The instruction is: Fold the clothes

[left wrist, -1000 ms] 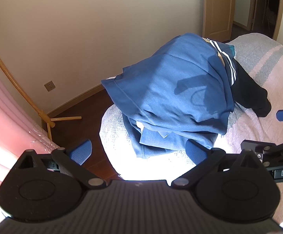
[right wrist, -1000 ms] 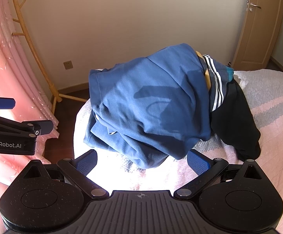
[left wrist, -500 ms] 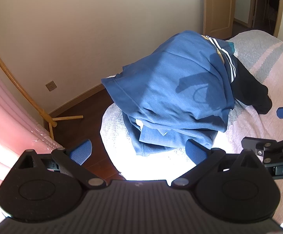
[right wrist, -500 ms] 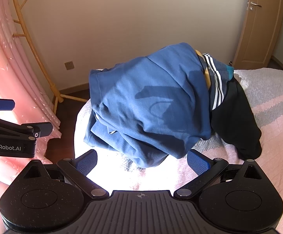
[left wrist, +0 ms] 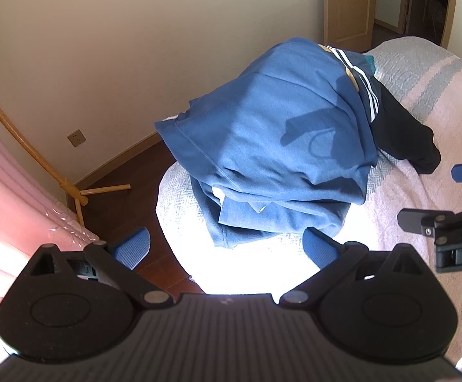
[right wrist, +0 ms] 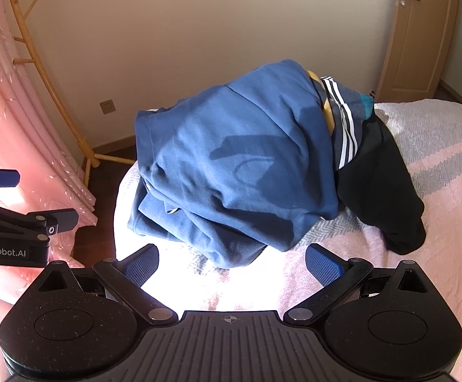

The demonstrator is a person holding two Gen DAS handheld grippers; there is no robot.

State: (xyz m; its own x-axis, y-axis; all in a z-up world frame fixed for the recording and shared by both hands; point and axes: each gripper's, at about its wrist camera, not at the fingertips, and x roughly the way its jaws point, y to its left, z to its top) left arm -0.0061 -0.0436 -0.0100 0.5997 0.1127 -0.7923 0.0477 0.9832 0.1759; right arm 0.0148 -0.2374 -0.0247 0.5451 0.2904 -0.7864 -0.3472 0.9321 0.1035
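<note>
At far left hangs a pink curtain [right wrist: 11,121], with a bamboo coat rack [right wrist: 44,73] leaning before the cream wall and a wall socket [right wrist: 107,106] low down. The left gripper [left wrist: 226,246] hovers with fingers [left wrist: 133,248] spread wide, grasping nothing, over the bed's [left wrist: 422,73] corner. Just ahead lies the heap of clothes: a blue sweatshirt [right wrist: 231,156] on top, a striped garment [right wrist: 342,121] beneath its right edge, then black trousers [right wrist: 387,187]. The right gripper [right wrist: 232,264] is likewise released, short of the pile. A wooden door [right wrist: 418,31] stands at right.
</note>
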